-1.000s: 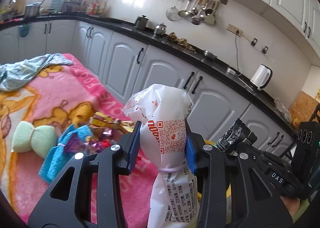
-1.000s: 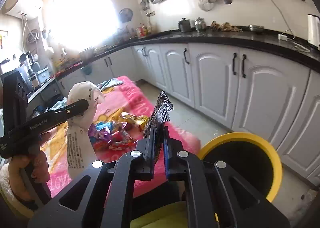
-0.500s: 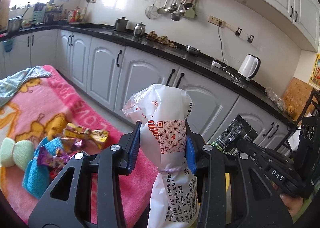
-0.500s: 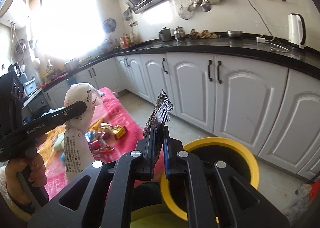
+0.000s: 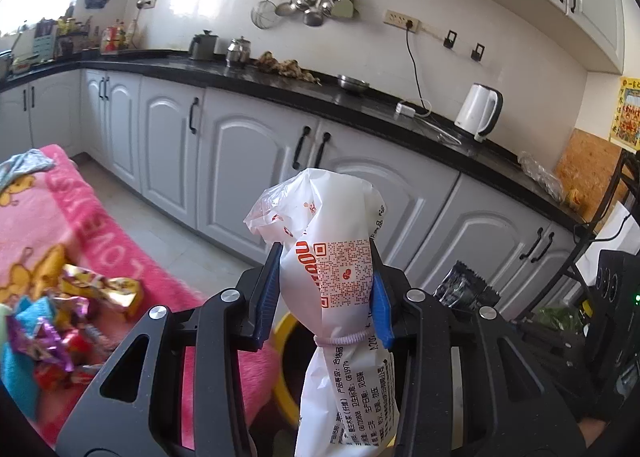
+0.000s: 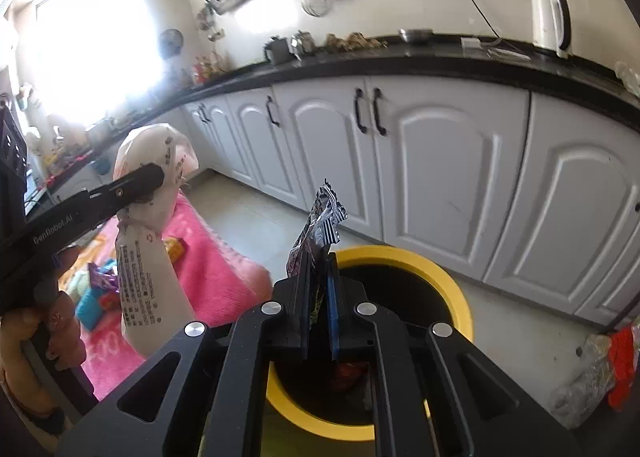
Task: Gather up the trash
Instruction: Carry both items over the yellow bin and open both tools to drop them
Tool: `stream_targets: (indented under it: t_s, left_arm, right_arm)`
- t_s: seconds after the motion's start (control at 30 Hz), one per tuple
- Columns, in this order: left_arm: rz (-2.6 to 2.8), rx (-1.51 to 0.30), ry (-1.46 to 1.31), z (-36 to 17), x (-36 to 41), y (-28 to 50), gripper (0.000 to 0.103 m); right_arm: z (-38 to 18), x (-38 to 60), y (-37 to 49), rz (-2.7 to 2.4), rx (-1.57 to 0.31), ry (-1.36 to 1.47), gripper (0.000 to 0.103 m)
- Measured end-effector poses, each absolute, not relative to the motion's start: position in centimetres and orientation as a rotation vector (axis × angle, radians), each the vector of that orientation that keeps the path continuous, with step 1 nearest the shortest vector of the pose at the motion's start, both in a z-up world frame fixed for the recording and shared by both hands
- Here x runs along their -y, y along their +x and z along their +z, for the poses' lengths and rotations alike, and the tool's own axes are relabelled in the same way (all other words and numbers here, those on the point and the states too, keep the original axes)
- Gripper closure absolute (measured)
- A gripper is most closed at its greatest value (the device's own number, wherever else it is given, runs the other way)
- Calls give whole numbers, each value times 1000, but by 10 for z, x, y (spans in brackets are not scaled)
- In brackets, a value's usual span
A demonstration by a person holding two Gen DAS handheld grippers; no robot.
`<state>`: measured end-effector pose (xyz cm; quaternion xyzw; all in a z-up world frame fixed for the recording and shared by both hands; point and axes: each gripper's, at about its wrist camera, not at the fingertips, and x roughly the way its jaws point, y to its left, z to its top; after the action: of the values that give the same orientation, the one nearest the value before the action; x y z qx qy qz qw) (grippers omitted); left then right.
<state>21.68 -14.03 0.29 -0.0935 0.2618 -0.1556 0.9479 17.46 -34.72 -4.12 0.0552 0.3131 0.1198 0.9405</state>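
Observation:
My left gripper (image 5: pixel 323 289) is shut on a white plastic bag (image 5: pixel 332 273) with red print and a hair tie round its neck; the same white bag (image 6: pixel 150 225) shows at the left of the right wrist view, held up over the pink blanket's edge. My right gripper (image 6: pixel 318 297) is shut on a dark crinkled foil wrapper (image 6: pixel 320 225), which stands up between the blue pads above the near rim of a yellow-rimmed bin (image 6: pixel 432 269). That bin's rim (image 5: pixel 282 341) peeks out behind the left gripper. The foil wrapper (image 5: pixel 464 291) also shows right of the bag.
A pink blanket (image 5: pixel 48 225) at the left carries several bright candy wrappers (image 5: pixel 72 309) and a blue cloth. White cabinets (image 6: pixel 440 177) under a black counter run behind the bin. A clear bag with red items (image 6: pixel 600 369) lies on the floor right of the bin.
Both grippers have swung right, away from the blanket toward the cabinets. The yellow bin has come under the right gripper and nearer. Both grips are unchanged.

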Motion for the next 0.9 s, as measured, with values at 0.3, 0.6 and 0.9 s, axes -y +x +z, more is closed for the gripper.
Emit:
stream_targets:
  t_s: [0.3,0.6,0.9]
  left_arm:
    - [-354,-594,-206,-25,165,245,70]
    - [-363,-635,-250,-41,162,257,54]
    - [-302,-614,-290,-34,130,247,29]
  right_arm:
    - [-67,369,188,199,-710,156,95]
    - [-74,374,192,161,-735,186,64]
    - [-61,366,186,166,-680,167,56]
